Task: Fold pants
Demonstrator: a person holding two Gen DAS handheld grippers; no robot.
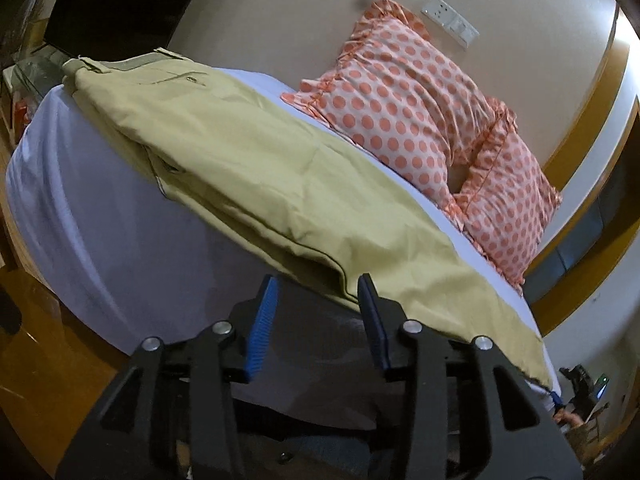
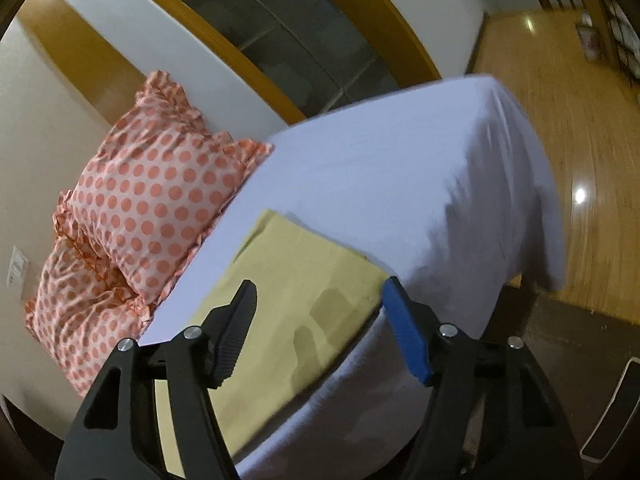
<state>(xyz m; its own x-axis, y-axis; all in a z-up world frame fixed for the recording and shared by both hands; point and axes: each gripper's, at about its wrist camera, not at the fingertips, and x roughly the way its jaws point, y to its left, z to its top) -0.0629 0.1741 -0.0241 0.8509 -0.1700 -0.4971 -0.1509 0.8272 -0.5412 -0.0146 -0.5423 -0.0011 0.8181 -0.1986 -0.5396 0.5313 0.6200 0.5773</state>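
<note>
The left gripper (image 1: pixel 318 300) is hanging at the near edge of the bed with its jaws standing wide apart and gripping nothing; the blue pads (image 1: pixel 262 320) are flanking the edge of the pants (image 1: pixel 240 168). The right gripper (image 2: pixel 320 312) is likewise gaping wide and holding nothing, its fingers straddling the leg end of the pants (image 2: pixel 304 292).

The khaki pants are lying lengthwise on the bed, one leg laid over the other, waistband at the far end in the left wrist view.

The bed (image 2: pixel 380 168) is wearing a white fitted sheet that is draping over its corner. Two pillows (image 1: pixel 404 92) with orange polka dots and ruffled edges are leaning against the cream wall (image 1: pixel 280 12), one overlapping the other. A white socket plate (image 1: pixel 450 20) is sitting on that wall. Wooden flooring (image 2: pixel 572 120) is surrounding the bed.
</note>
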